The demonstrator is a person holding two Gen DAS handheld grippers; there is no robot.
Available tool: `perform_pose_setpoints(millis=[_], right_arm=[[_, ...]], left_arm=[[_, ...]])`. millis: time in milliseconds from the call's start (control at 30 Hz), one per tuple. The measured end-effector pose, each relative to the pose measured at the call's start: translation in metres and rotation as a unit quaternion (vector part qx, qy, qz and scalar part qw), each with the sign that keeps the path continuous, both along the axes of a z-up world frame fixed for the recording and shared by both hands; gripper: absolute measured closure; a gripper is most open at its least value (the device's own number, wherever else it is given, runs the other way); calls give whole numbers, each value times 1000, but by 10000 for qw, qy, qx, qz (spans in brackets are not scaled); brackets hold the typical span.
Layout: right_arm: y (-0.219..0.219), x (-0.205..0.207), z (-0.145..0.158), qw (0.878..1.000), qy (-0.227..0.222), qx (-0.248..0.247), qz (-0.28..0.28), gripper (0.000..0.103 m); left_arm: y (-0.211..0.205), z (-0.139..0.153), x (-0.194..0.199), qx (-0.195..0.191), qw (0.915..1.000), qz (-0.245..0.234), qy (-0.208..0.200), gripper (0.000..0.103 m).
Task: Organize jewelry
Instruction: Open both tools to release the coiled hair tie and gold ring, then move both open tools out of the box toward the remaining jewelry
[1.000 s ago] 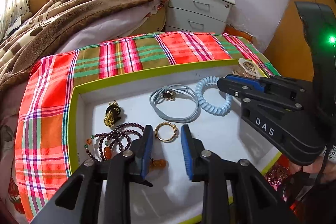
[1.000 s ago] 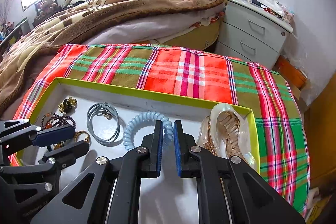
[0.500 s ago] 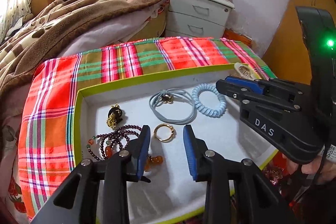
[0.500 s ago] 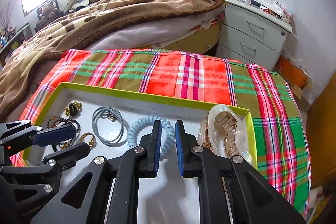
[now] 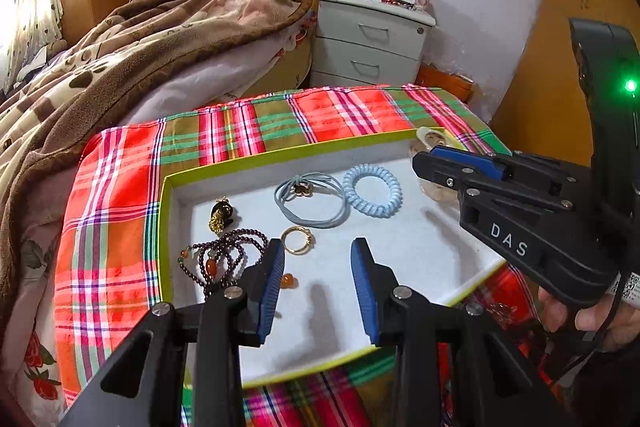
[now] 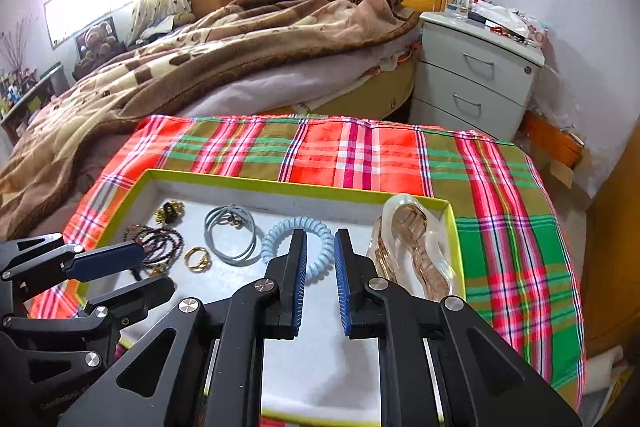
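A white tray with a green rim (image 5: 280,157) (image 6: 256,183) lies on a plaid cloth. In it are a gold ring (image 5: 297,239) (image 6: 197,258), a dark bead bracelet (image 5: 222,253) (image 6: 160,241), a gold and black charm (image 5: 219,217) (image 6: 170,210), a grey hair tie (image 5: 310,199) (image 6: 230,233), a blue coil hair tie (image 5: 373,190) (image 6: 316,227) and a clear hair claw (image 6: 412,247). My left gripper (image 5: 318,257) (image 6: 138,267) is open and empty, above the tray's near part behind the ring. My right gripper (image 6: 320,247) (image 5: 424,157) is open and empty over the coil tie.
The plaid cloth (image 6: 360,147) covers a low table. A bed with a brown blanket (image 5: 140,47) stands behind it, with a grey nightstand (image 6: 476,71) at the right. A small orange bead (image 5: 287,281) lies by my left finger.
Both grippers have drawn back and risen from the tray. Both sets of jaws have opened wider. The jewelry has not moved.
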State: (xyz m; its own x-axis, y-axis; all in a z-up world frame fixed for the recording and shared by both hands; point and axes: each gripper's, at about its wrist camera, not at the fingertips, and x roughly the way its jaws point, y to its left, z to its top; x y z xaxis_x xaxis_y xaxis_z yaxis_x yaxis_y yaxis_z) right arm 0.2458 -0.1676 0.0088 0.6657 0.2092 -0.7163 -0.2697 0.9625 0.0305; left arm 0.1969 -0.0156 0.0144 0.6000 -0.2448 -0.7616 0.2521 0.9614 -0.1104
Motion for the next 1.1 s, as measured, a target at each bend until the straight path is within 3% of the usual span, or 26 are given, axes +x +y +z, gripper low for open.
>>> perform_pose_setpoints(millis=[367,500,733,1100], right_arm=[[-30,-52,21,9989,-272,347,-173,87],[-44,-75,21,9981,-331,452,-260,78],[-69,-112,3,9981,-172,434,-396,77],[-99,-143,-30,9951,347,692,-623,73]], left_arm=[[0,15,-37,-140,9997,-153,-164,67],[-1,13,-53,-248,9991,-304,-138,67],[-8,-1,-73,-457,9976,-517,102,66],[-13,-14,-87,-466,9970,-563,260,66]])
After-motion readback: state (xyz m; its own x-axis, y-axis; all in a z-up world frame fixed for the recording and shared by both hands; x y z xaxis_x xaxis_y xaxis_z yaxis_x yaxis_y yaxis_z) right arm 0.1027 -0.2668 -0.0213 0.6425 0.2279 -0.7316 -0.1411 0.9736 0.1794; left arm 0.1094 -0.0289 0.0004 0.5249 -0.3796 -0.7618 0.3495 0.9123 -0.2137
